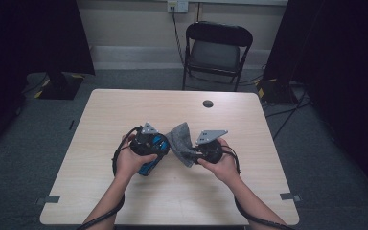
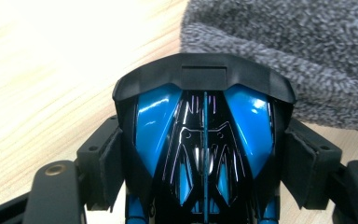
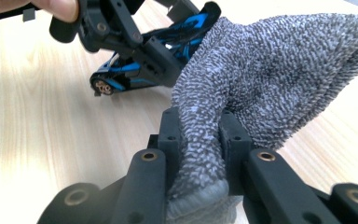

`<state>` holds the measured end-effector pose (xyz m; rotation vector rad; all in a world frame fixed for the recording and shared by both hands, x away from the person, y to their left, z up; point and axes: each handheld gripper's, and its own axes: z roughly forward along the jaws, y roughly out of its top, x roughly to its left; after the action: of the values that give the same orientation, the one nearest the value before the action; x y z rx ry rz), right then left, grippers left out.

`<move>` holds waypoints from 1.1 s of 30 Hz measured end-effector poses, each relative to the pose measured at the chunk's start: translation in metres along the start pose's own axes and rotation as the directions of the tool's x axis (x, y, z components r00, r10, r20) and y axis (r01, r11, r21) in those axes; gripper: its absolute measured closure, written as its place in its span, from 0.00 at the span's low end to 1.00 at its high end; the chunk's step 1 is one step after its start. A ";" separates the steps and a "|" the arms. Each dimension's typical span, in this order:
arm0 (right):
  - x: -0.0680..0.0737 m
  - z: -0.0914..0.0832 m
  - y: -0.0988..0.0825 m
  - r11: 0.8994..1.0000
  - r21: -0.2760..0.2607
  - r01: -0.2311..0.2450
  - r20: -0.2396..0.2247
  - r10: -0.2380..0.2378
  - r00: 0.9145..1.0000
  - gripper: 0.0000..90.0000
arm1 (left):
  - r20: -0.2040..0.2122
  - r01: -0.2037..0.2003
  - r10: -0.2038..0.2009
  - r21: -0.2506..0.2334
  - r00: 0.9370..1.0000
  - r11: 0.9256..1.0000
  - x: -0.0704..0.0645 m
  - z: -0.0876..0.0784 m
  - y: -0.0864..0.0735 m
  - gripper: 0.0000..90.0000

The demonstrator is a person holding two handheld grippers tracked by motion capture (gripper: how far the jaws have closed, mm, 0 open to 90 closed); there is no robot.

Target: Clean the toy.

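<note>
The left gripper pinches a blue-and-black toy car, while at its three o'clock the right gripper clamps a grey knitted cloth touching the car.

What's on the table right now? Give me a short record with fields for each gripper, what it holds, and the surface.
left gripper: jaws closed on the sides of a blue and black toy car
right gripper: jaws pinched shut on a grey cloth
cloth position: raised off the table, draped against the car's front end in the right gripper view
car position: tilted, one wheel close to the wood
surface: light wooden table
background: black folding chair beyond the far edge
</note>
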<state>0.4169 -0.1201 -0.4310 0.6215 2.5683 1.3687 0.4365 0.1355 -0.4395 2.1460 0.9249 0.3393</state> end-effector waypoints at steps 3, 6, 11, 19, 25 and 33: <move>0.002 -0.002 -0.004 1.000 0.005 0.006 -0.005 -0.006 1.000 0.83 | 0.006 0.001 -0.001 0.002 1.000 1.000 0.000 0.001 -0.001 0.28; 0.003 -0.006 -0.008 1.000 -0.003 0.007 -0.009 -0.007 1.000 0.83 | 0.001 0.004 -0.004 0.002 1.000 1.000 0.000 0.002 -0.001 0.28; 0.003 -0.009 -0.013 1.000 -0.005 0.000 -0.012 0.000 1.000 0.83 | -0.006 -0.001 0.001 0.004 1.000 1.000 0.001 0.001 -0.001 0.28; 0.003 -0.016 -0.022 1.000 -0.011 -0.009 -0.022 0.008 1.000 0.83 | -0.012 0.007 -0.007 0.003 1.000 1.000 0.002 0.000 -0.002 0.28; 0.002 -0.024 -0.027 1.000 -0.017 -0.015 -0.023 0.014 1.000 0.83 | -0.012 0.010 -0.010 0.000 1.000 1.000 0.002 -0.001 -0.002 0.28; -0.007 -0.041 -0.037 0.998 -0.036 -0.041 0.001 0.041 0.999 0.83 | -0.010 0.002 -0.002 0.001 1.000 1.000 0.001 0.000 -0.001 0.28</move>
<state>0.3989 -0.1724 -0.4387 0.6724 2.5372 1.4237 0.4370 0.1361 -0.4402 2.1455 0.9326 0.3487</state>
